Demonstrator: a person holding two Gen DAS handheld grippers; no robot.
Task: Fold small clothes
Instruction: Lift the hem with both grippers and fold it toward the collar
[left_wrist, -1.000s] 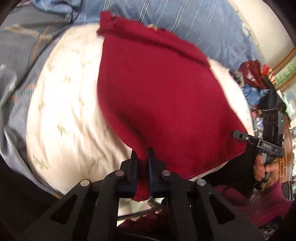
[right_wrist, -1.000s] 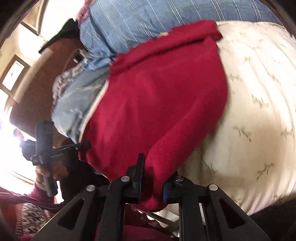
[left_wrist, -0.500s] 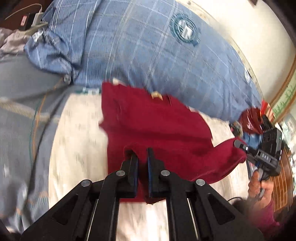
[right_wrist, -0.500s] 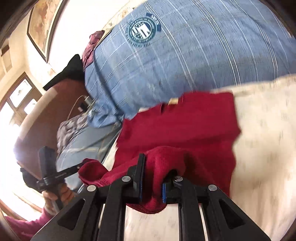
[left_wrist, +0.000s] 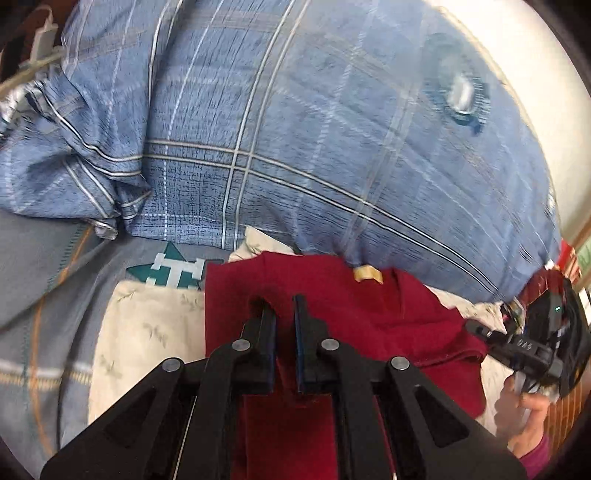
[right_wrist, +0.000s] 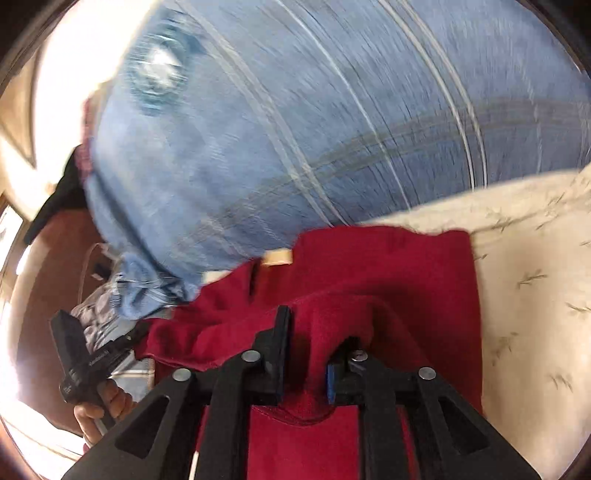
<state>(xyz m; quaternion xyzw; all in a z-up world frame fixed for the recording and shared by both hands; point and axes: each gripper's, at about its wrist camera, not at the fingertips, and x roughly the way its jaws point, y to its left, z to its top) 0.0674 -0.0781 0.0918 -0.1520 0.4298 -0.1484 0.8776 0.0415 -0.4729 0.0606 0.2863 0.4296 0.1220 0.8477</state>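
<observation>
A dark red knit garment (left_wrist: 369, 314) lies on a cream leaf-print cloth (left_wrist: 147, 332), its collar with a tan label (left_wrist: 367, 274) toward the pillow. My left gripper (left_wrist: 283, 304) is shut on one corner of its hem, held over the garment near the collar. My right gripper (right_wrist: 314, 325) pinches a thick bunch of the same red garment (right_wrist: 388, 266). Its jaws are opening slightly with the cloth still pressed between them, and its right fingertip is buried in the fabric. The lifted hem hangs doubled over the lower layer.
A big blue plaid pillow (left_wrist: 295, 129) fills the far side, close behind the collar. A grey-blue bedspread (left_wrist: 44, 266) lies to the left. A hand (left_wrist: 532, 413) holds the other gripper at the right edge. A brown headboard (right_wrist: 48, 277) and a bright window are at the left.
Both grippers have carried the red hem away from the near edge toward the collar and pillow, doubling the garment over itself. The pillow now fills both views.
</observation>
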